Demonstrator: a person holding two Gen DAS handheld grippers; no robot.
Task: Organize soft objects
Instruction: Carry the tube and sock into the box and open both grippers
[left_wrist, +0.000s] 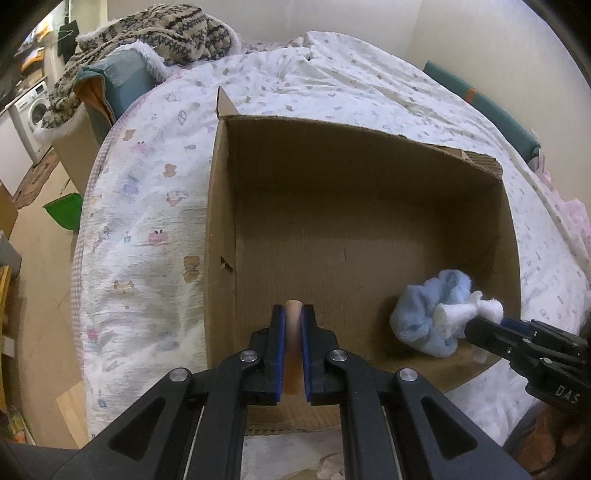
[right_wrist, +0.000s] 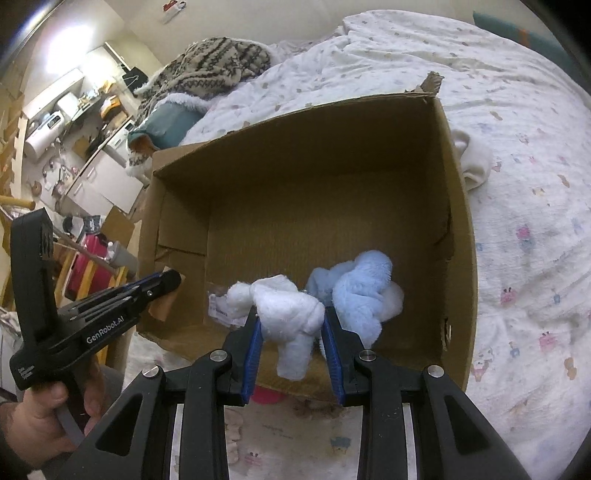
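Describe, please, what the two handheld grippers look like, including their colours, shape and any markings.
Both grippers are black plastic with angular linkage arms joined by round silver pivot pins. Each finger carries a flat blue pad. The left gripper has a pistol-style handle with white lettering "GenRobot.AI" on its side, seen from the right wrist view. The right gripper shows white letters "DAS" on its body in the left wrist view. No cables are visible.

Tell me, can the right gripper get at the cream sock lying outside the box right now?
Probably not yet. The right gripper is shut on a white and blue fluffy bundle over the cardboard box, whose side wall stands between it and the cream sock on the bedding.
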